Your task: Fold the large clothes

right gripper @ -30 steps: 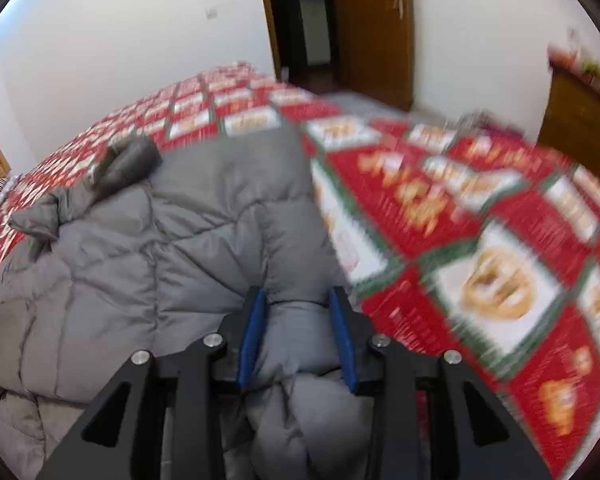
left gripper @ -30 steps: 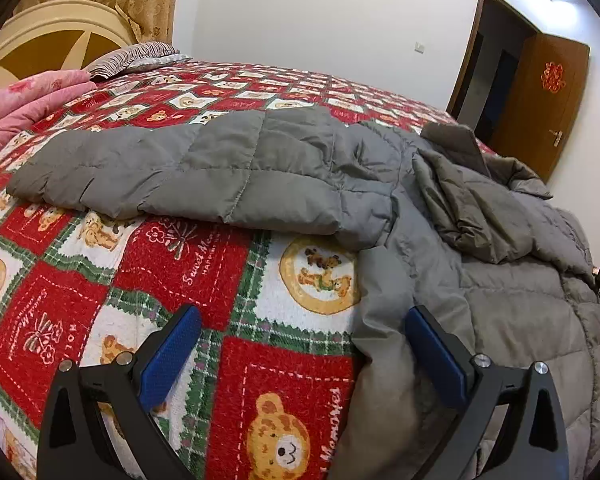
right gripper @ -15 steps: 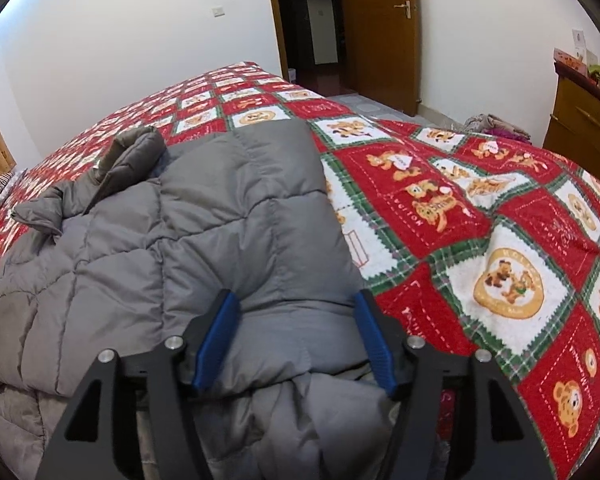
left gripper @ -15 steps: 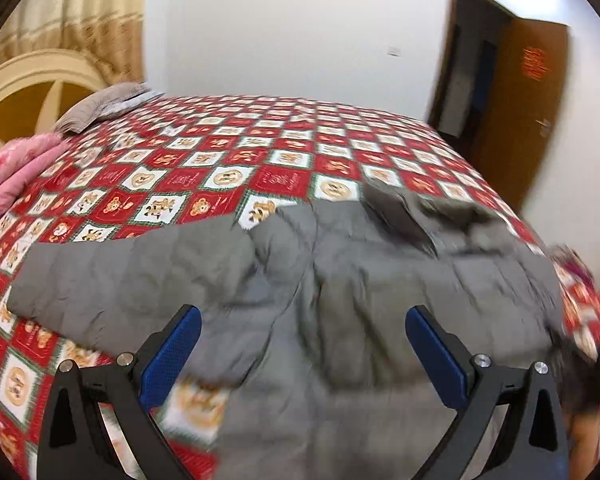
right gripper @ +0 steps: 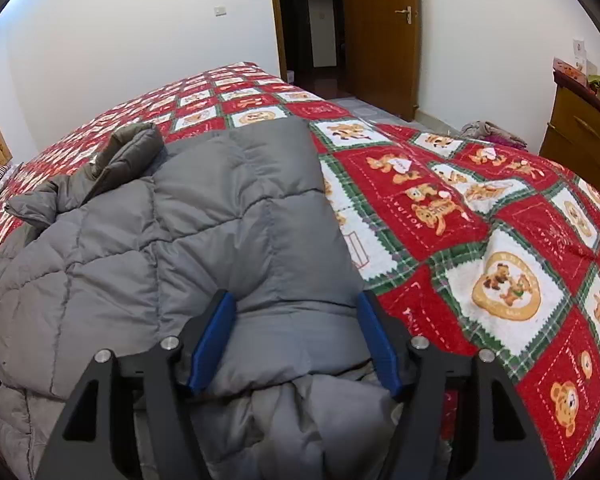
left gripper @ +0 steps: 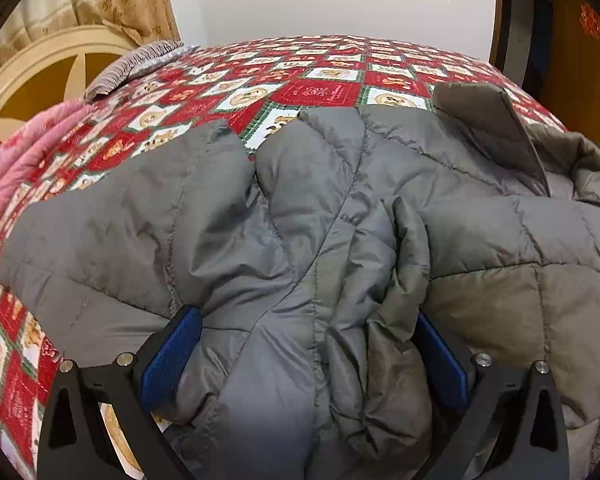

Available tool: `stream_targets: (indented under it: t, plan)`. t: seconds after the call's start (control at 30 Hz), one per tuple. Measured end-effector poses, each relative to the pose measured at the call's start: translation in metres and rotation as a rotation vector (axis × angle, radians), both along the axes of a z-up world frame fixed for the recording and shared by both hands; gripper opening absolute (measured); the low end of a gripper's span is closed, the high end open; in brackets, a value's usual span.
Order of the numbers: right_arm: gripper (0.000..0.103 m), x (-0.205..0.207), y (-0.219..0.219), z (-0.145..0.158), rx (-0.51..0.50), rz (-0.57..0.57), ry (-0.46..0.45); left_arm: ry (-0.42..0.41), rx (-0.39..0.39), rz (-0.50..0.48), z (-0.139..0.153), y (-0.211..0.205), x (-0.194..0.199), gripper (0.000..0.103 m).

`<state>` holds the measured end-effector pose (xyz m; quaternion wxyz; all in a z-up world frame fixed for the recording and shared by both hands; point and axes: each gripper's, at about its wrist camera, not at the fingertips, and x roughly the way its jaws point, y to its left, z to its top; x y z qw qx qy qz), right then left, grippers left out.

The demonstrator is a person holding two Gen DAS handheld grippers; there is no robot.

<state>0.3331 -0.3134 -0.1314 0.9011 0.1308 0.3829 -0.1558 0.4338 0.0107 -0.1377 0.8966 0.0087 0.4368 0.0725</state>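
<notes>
Grey quilted jacket [left gripper: 340, 208] bunched between both open tongs [right gripper: 296, 336].

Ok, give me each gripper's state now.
Left gripper: open, grey jacket bunched between its jaws.
Right gripper: open, just released the jacket.

A bed is taking up most of the room, wearing a red patchwork quilt [right gripper: 480, 216] with bear motifs. At its head a cream headboard [left gripper: 32, 76] is curving up beneath beige patterned curtains [left gripper: 100, 0], with a striped pillow [left gripper: 136, 62] and a pink blanket [left gripper: 24, 148] lying nearby. Plain white walls [right gripper: 132, 40] are reflecting soft light. A wooden door [right gripper: 380, 32] is standing open onto a dark hallway, and a wooden dresser [right gripper: 580, 132] is sitting against the far wall.
</notes>
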Motion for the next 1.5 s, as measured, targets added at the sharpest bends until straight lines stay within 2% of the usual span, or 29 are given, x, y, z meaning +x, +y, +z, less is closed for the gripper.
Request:
stream_targets:
  t: [0.1, 0.13, 0.17, 0.2, 0.3, 0.43, 0.53, 0.6, 0.73, 0.87, 0.97, 1.03, 1.07, 1.1, 1.17, 1.23, 1.37, 1.43, 1.5]
  plan:
    - [0.070, 0.001, -0.002, -0.001, -0.003, -0.006, 0.005, 0.003, -0.039, -0.006, 0.000, 0.002, -0.001, 0.102]
    - [0.071, 0.001, -0.002, -0.001, -0.003, -0.006, 0.005, 0.004, -0.084, -0.017, 0.004, 0.007, -0.004, 0.102]
    - [0.071, 0.000, -0.001, 0.000, -0.002, -0.005, 0.004, -0.022, -0.165, -0.018, 0.012, 0.021, -0.011, 0.102]
    - [0.071, 0.000, 0.000, 0.000, -0.002, -0.005, 0.003, -0.080, -0.258, 0.008, 0.024, 0.040, -0.022, 0.102]
    - [0.071, 0.000, -0.001, -0.001, 0.001, -0.004, 0.002, -0.210, -0.395, 0.175, 0.050, 0.105, -0.053, 0.102]
    - [0.072, 0.000, 0.000, -0.001, -0.003, -0.004, 0.002, -0.274, -0.484, 0.508, 0.061, 0.202, -0.079, 0.102]
    - [0.072, 0.000, 0.000, -0.001, -0.003, -0.004, 0.002, -0.238, -0.475, 0.689, 0.054, 0.252, -0.083, 0.102]
    - [0.072, 0.000, 0.000, 0.000, -0.004, -0.004, 0.003, -0.179, -0.459, 0.804, 0.041, 0.280, -0.079, 0.102]
    - [0.072, 0.000, 0.000, -0.001, -0.010, -0.004, 0.006, -0.089, -0.494, 0.886, 0.011, 0.304, -0.070, 0.102]
    - [0.073, 0.000, 0.000, -0.001, -0.014, -0.005, 0.009, -0.086, -0.344, 0.857, 0.011, 0.286, -0.053, 0.102]
    - [0.073, 0.000, 0.000, -0.001, -0.015, -0.006, 0.009, -0.114, -0.298, 0.815, 0.008, 0.282, -0.048, 0.100]
    - [0.073, 0.000, 0.001, -0.001, -0.017, -0.006, 0.009, -0.141, -0.290, 0.791, 0.008, 0.281, -0.048, 0.077]
    - [0.073, 0.000, 0.001, -0.001, -0.017, -0.007, 0.010, -0.154, -0.293, 0.764, 0.009, 0.279, -0.047, 0.057]
    - [0.074, 0.001, 0.001, -0.001, -0.018, -0.006, 0.010, -0.169, -0.310, 0.731, 0.011, 0.279, -0.046, 0.032]
    - [0.074, 0.000, 0.000, -0.001, -0.021, -0.007, 0.011, -0.187, -0.385, 0.655, 0.011, 0.281, -0.044, 0.009]
    - [0.074, 0.000, 0.000, -0.001, -0.017, -0.006, 0.010, -0.190, -0.377, 0.635, 0.014, 0.278, -0.040, 0.006]
    - [0.074, 0.000, 0.000, -0.001, -0.019, -0.006, 0.010, -0.286, -0.267, 0.516, 0.050, 0.246, -0.034, 0.004]
    - [0.074, 0.000, 0.000, -0.001, -0.018, -0.006, 0.010, -0.358, -0.242, 0.424, 0.079, 0.220, -0.034, 0.004]
    - [0.074, 0.000, 0.000, -0.001, -0.018, -0.006, 0.010, -0.452, -0.217, 0.285, 0.116, 0.177, -0.036, 0.004]
